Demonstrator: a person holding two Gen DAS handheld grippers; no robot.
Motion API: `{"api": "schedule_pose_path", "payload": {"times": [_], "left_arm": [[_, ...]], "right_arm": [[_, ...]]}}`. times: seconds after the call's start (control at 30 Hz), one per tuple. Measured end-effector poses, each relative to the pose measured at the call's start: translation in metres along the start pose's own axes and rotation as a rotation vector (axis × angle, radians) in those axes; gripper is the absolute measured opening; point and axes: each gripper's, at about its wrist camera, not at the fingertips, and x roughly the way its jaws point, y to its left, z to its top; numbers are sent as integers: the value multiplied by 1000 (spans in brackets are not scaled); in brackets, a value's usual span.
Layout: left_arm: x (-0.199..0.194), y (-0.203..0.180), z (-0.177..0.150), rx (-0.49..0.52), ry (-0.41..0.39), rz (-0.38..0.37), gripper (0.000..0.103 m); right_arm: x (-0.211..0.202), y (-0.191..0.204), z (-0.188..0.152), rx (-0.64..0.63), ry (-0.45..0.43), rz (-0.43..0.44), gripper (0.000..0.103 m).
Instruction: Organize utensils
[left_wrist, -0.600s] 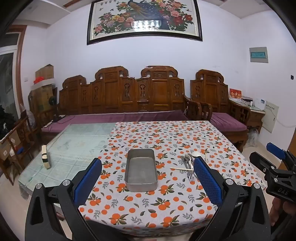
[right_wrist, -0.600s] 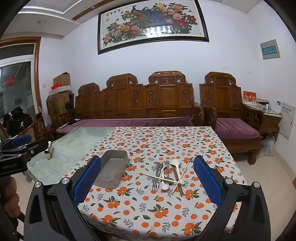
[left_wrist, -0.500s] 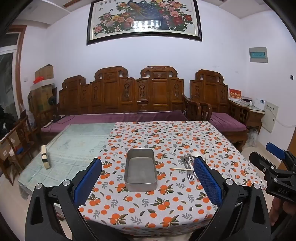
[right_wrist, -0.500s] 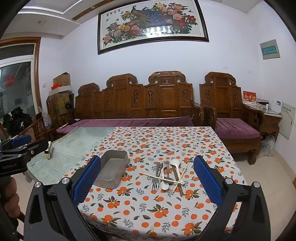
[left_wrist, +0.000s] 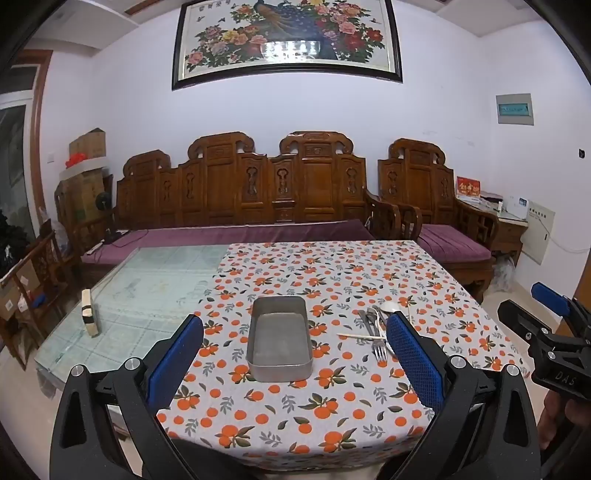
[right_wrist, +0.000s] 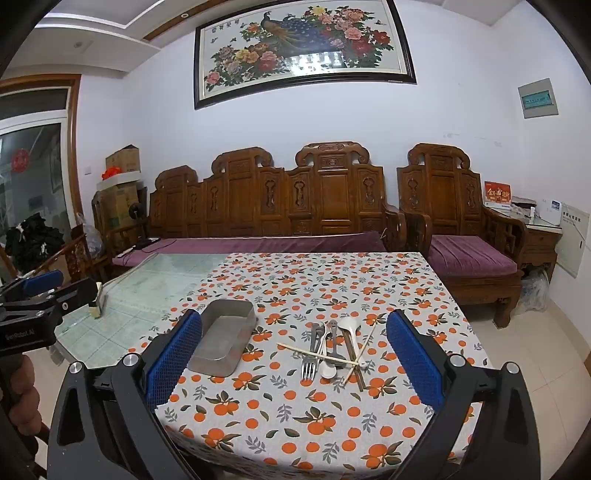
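An empty grey metal tray (left_wrist: 279, 338) (right_wrist: 224, 340) lies on the orange-patterned tablecloth (left_wrist: 332, 280) (right_wrist: 325, 288). To its right is a heap of utensils (right_wrist: 334, 349) (left_wrist: 373, 330): forks, white spoons, dark and pale chopsticks crossing each other. My left gripper (left_wrist: 293, 354) hangs open short of the table's near edge, in line with the tray, nothing between its blue pads. My right gripper (right_wrist: 293, 354) is open too, held back from the table, the heap framed between its fingers but far ahead. Each gripper shows at the other view's edge.
The cloth covers the right part of a glass-topped table (left_wrist: 147, 291); a small pale block (left_wrist: 88, 312) stands on the bare glass at left. Carved wooden benches (left_wrist: 258, 192) with purple cushions line the far wall. A hand (right_wrist: 18, 398) holds the left gripper.
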Motion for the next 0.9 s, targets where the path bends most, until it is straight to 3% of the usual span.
{"api": "schedule_pose_path", "payload": {"times": [0.9], "left_arm": [[0,-13,5,0,-2,0,96]], "right_arm": [[0,0,0,1,1,0,100]]}}
